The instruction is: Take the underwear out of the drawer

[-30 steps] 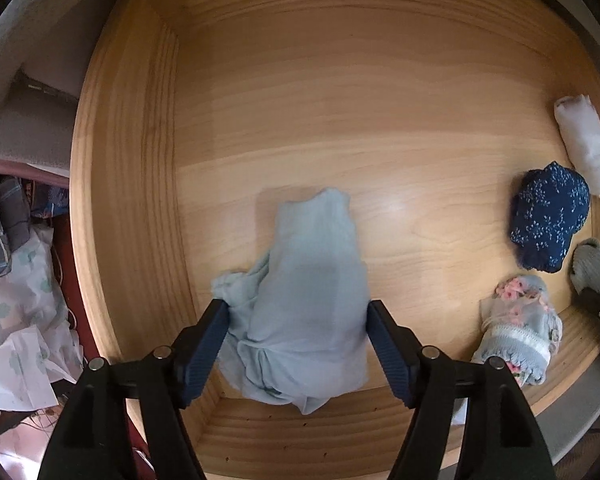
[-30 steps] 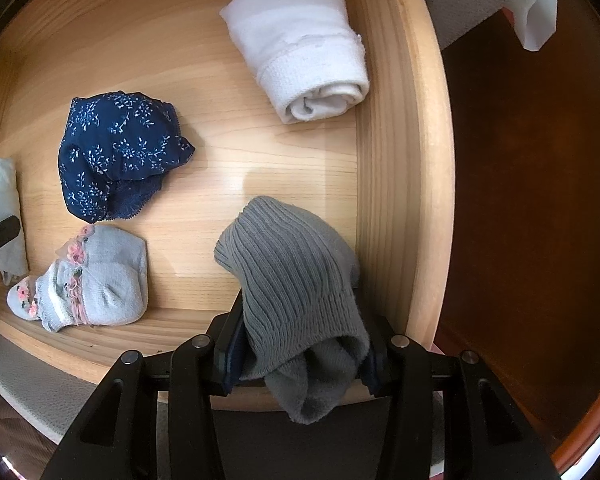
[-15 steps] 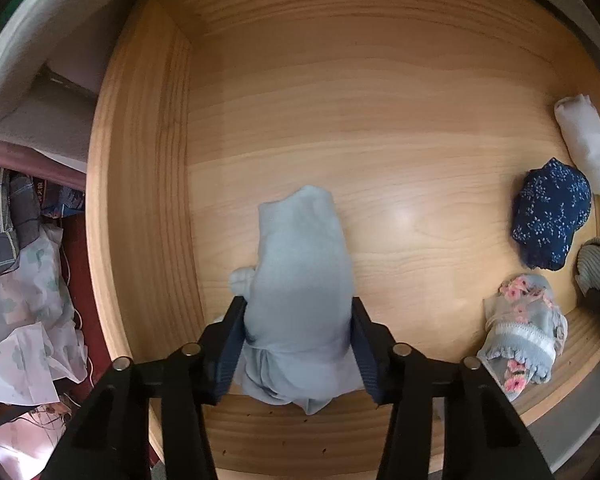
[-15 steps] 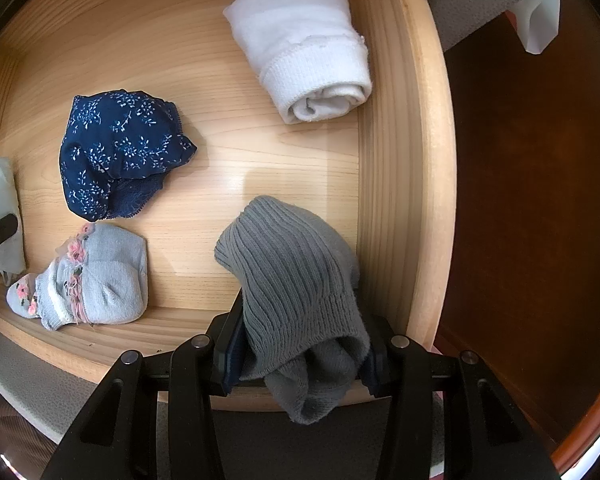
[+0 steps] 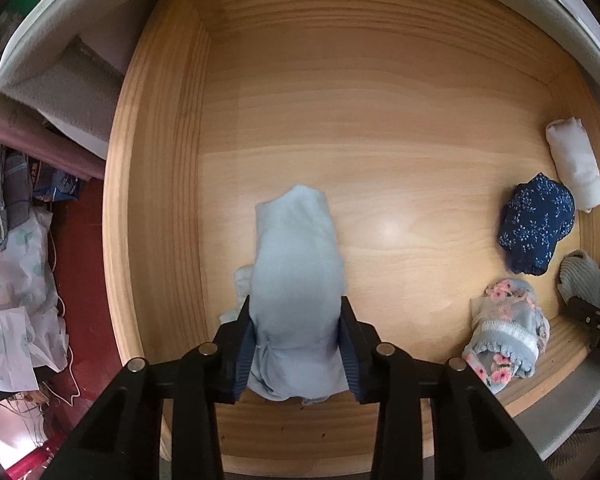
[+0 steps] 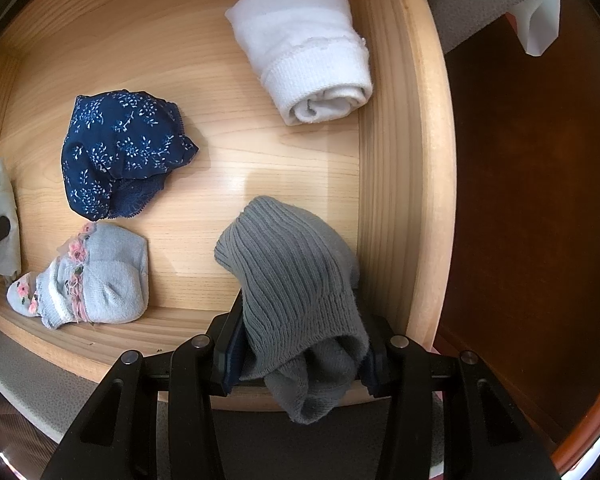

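A shallow blond-wood drawer (image 5: pixel 380 112), grain running across its floor, stands open under two handheld grippers aimed straight down. The left gripper (image 5: pixel 297 336) has just been closing, and its blue ribbed pads now pinch a soft pale-blue garment (image 5: pixel 296 264) whose long axis runs away from the jaws toward the drawer's back; a lift straight up looks like the clean way out. The right gripper (image 6: pixel 300 350) is clenched on a ribbed grey knit piece (image 6: pixel 292 280) hard by the right wall. Loose on the floor between them: a rolled white piece (image 6: pixel 304 48), a navy floral pair (image 6: pixel 116 152), a small flower-trimmed bundle (image 6: pixel 96 280).
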Action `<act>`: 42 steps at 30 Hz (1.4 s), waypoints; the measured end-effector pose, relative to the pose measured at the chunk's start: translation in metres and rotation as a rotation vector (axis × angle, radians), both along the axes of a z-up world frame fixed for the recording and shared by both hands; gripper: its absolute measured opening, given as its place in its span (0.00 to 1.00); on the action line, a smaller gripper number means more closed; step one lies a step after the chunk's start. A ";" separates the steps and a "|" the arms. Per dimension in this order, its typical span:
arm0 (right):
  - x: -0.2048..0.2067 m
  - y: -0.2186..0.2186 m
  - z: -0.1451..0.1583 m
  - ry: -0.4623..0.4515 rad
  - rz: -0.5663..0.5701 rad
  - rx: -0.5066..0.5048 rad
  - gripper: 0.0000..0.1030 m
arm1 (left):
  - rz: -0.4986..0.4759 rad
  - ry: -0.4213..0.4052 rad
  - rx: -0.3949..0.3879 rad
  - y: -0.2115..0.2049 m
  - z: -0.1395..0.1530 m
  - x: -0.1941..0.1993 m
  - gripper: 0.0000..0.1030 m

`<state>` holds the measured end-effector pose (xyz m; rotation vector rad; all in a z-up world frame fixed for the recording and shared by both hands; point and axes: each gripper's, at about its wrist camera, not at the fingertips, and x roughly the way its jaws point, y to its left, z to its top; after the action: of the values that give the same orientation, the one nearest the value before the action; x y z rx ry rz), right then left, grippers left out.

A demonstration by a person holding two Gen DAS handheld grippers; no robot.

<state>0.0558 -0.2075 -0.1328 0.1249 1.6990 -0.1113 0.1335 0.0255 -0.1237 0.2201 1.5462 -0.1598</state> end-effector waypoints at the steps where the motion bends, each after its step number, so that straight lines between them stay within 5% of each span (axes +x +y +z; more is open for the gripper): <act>1: 0.000 0.001 0.000 -0.002 0.002 -0.001 0.41 | -0.004 0.000 0.004 0.000 0.000 -0.001 0.36; 30: -0.021 -0.035 0.048 -0.147 -0.014 0.047 0.37 | 0.042 -0.030 -0.031 -0.010 -0.007 -0.002 0.37; 42: -0.013 -0.009 0.077 -0.161 0.033 0.053 0.37 | 0.060 -0.040 -0.071 -0.004 -0.003 -0.005 0.37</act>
<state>0.0426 -0.2163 -0.0561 0.1412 1.5436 -0.0307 0.1284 0.0215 -0.1270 0.1200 1.5032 -0.1621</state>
